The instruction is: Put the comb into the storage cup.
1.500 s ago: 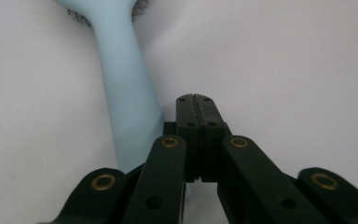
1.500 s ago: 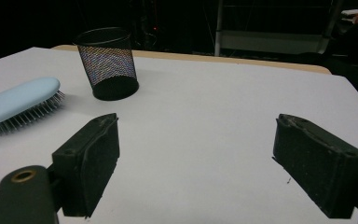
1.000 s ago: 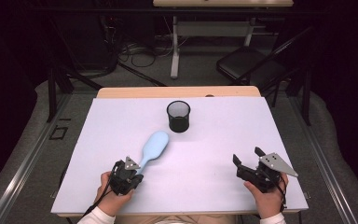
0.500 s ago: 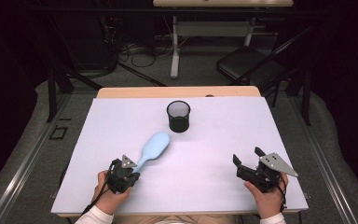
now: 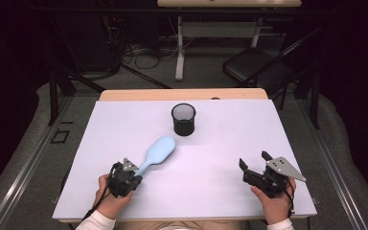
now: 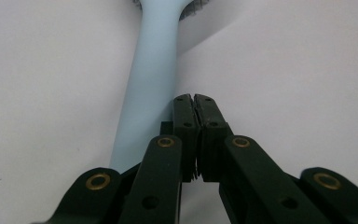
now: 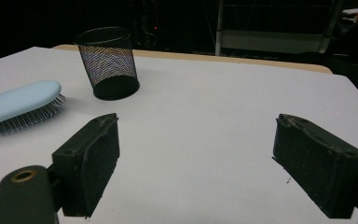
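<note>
Around us the room is dark, with a black folding chair (image 5: pixel 256 67) and loose cables (image 5: pixel 139 52) on the grey floor beyond the desk (image 5: pixel 230 143), whose top is covered by a pale white sheet. Toward the far middle of the desk stands an upright black mesh cup (image 5: pixel 183 119), and we see it again in the right gripper view (image 7: pixel 107 63), empty as far as we can tell.

The light blue hairbrush (image 5: pixel 155 154) lies on the desk nearer to us and left of centre, its head pointing toward the cup but well apart from it, its handle running down to our left gripper (image 5: pixel 130 175). In the right gripper view the brush (image 7: pixel 21 105) rests bristles down. In the left gripper view the handle (image 6: pixel 151 88) passes just beside the gripper (image 6: pixel 195 99), to the left of the jaws, which are pressed together with nothing between them; so the gripper is closed next to the handle and not around it. Whether a jaw touches the handle we cannot tell.

Our right gripper (image 5: pixel 254 160) sits near the desk's right front corner, well apart from brush and cup. Its jaws (image 7: pixel 196 154) stand wide apart over bare desk, holding nothing.
</note>
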Demonstrator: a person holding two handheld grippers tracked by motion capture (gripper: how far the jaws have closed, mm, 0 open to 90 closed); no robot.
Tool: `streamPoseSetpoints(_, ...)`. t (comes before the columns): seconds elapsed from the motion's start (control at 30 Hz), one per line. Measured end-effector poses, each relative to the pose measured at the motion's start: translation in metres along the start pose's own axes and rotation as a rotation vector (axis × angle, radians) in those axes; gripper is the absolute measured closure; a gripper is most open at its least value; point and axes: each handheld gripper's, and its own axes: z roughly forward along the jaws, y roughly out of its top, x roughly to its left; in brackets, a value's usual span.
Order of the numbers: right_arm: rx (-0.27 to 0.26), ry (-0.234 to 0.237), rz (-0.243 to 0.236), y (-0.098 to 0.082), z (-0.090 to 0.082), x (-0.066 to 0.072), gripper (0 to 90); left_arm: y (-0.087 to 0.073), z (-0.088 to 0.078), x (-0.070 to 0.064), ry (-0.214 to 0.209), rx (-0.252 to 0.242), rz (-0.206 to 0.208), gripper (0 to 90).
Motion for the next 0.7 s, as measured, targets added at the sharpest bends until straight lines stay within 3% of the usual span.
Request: streamPoseSetpoints(0.7,0.005,0.001,-0.001,-0.0002,0.0002,-0.0003,14.3,0.0019,-0.0071,-0.0028,-0.023,-0.049,-0.004,78.3)
